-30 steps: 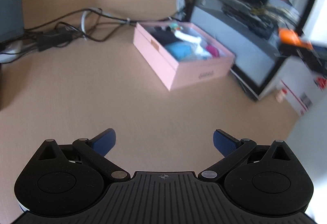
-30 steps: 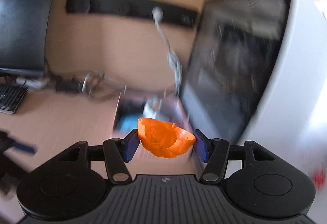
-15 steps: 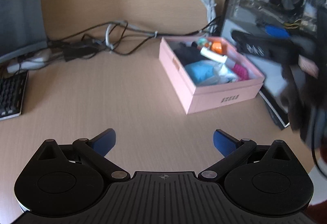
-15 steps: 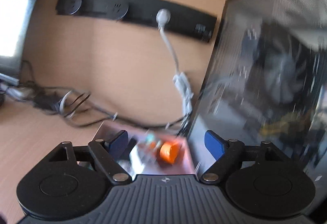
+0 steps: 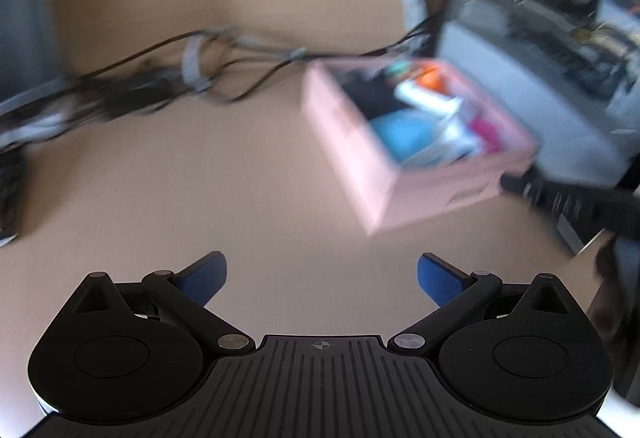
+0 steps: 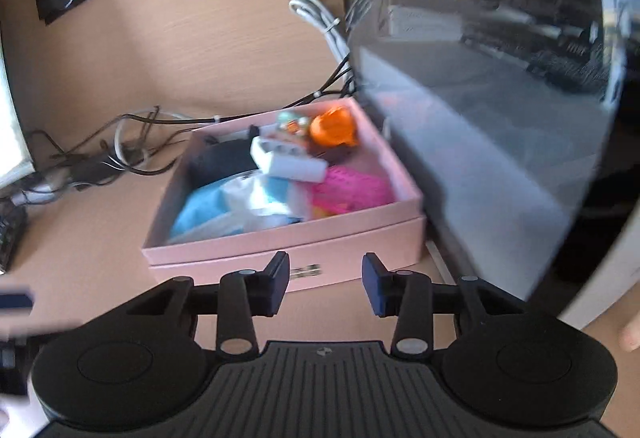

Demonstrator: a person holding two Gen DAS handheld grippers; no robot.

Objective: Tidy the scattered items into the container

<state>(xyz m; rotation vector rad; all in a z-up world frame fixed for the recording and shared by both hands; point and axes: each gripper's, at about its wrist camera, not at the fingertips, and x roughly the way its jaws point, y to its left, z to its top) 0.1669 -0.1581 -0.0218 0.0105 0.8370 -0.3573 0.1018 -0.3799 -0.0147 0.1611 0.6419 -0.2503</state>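
The pink box (image 6: 352,238) bore a small dark label (too blurred to read); right gripper (image 6: 325,284) stood narrowed and empty, left gripper (image 5: 322,278) wide.

Motion blur smears the pink box (image 5: 404,174) and cables (image 5: 192,70) in the left wrist view; its contents stay indistinct.
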